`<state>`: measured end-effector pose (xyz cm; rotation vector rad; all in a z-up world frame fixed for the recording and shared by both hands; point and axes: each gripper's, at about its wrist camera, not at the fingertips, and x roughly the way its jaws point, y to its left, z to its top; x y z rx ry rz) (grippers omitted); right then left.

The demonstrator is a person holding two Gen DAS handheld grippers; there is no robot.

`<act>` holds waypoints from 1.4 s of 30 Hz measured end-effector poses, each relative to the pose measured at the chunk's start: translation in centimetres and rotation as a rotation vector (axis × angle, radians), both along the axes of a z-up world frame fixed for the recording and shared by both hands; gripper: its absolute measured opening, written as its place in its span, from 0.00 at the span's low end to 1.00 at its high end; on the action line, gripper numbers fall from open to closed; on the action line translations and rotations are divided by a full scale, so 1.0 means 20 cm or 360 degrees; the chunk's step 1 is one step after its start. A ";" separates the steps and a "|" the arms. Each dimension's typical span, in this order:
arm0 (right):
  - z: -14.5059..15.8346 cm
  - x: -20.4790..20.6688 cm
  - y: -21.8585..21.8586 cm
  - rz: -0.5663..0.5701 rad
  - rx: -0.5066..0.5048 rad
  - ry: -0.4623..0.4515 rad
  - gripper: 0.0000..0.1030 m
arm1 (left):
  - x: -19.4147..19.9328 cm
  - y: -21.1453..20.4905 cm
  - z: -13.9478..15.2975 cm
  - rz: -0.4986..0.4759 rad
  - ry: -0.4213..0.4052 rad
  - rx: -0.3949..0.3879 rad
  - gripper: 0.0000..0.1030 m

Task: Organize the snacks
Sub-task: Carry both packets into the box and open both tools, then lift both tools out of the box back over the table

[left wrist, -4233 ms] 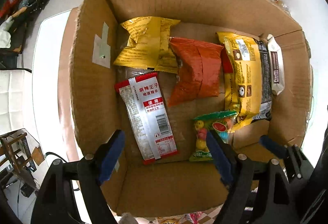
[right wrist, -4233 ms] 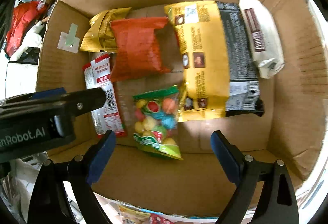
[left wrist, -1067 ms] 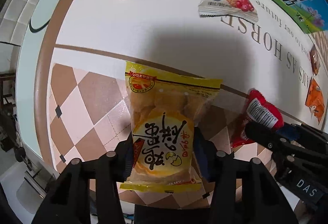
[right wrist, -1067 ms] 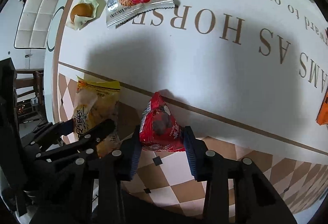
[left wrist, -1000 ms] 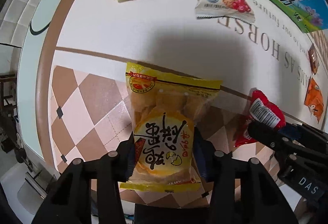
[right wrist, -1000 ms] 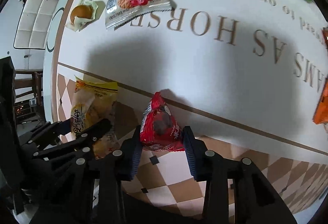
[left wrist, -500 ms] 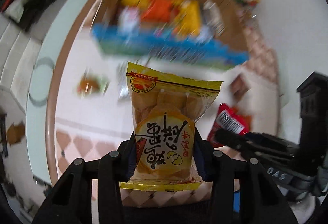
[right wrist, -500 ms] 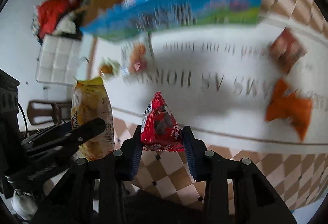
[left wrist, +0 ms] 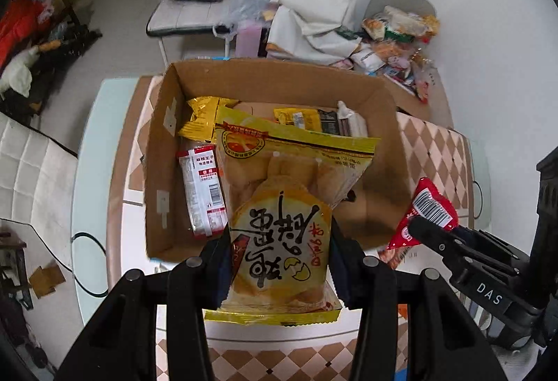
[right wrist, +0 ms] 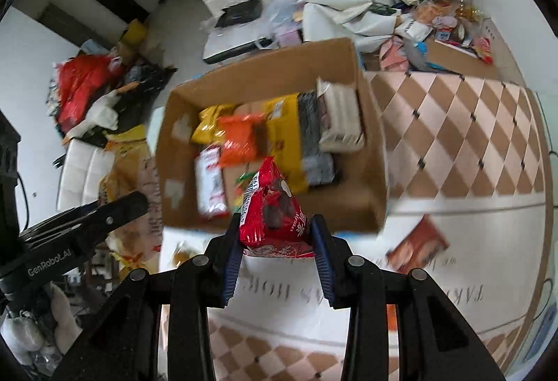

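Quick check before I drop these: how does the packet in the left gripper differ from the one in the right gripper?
The yellow packet in the left gripper is a flat, rectangular bag, partly see-through; the red packet in the right gripper is opaque and pyramid-shaped. The yellow packet looks clearly larger than the red packet. The yellow one carries big black brush characters, the red one a barcode. Both are clamped at their lower ends, in front of the cardboard box.

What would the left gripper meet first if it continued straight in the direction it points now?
Probably the inside of the cardboard box. The left gripper, shut on the yellow snack bag, aims into the open box, where the red-and-white packet lies. Depth is unclear, so the box's near wall might come first.
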<state>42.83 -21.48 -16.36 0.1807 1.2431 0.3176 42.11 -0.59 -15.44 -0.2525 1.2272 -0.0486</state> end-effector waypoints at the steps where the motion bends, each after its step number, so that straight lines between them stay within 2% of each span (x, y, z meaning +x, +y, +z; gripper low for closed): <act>1: -0.03 0.04 0.01 -0.0012 -0.0015 0.0015 0.39 | 0.04 0.02 -0.03 0.0003 0.0033 -0.0013 0.42; 5: -0.15 0.20 0.03 -0.0032 -0.0076 0.0093 0.39 | 0.17 0.06 -0.16 0.0014 0.0153 -0.0034 0.42; 9: -0.30 0.25 0.06 -0.0024 -0.0128 0.0164 0.39 | 0.27 0.09 -0.33 -0.0029 0.0284 -0.0066 0.42; 16: -0.51 0.29 0.10 -0.0016 -0.0192 0.0269 0.39 | 0.32 0.10 -0.46 -0.0033 0.0380 -0.0073 0.42; 21: -0.60 0.29 0.12 -0.0002 -0.0214 0.0335 0.40 | 0.34 0.11 -0.55 -0.0023 0.0482 -0.0056 0.43; 23: -0.65 0.31 0.13 -0.0003 -0.0227 0.0406 0.44 | 0.34 0.11 -0.58 -0.0029 0.0516 -0.0078 0.45; 24: -0.66 0.31 0.13 -0.0002 -0.0261 0.0428 0.60 | 0.34 0.11 -0.59 -0.0032 0.0524 -0.0079 0.47; 25: -0.67 0.31 0.14 0.0002 -0.0279 0.0431 0.85 | 0.33 0.12 -0.59 -0.0032 0.0519 -0.0075 0.55; 26: -0.67 0.31 0.14 0.0011 -0.0288 0.0426 0.93 | 0.33 0.12 -0.58 -0.0026 0.0502 -0.0054 0.65; 28: -0.68 0.31 0.15 0.0016 -0.0305 0.0434 0.94 | 0.32 0.13 -0.56 -0.0027 0.0459 -0.0057 0.79; 29: -0.68 0.30 0.16 0.0013 -0.0309 0.0436 0.94 | 0.32 0.13 -0.55 -0.0026 0.0441 -0.0065 0.82; 33: -0.68 0.29 0.16 -0.0015 -0.0334 0.0411 0.94 | 0.30 0.14 -0.51 -0.0034 0.0391 -0.0060 0.86; 35: -0.68 0.29 0.16 -0.0024 -0.0340 0.0408 0.94 | 0.29 0.14 -0.48 -0.0049 0.0372 -0.0016 0.92; 42: -0.58 0.25 0.21 -0.0001 -0.0380 0.0335 0.95 | 0.20 0.19 -0.36 0.0004 0.0282 0.0048 0.92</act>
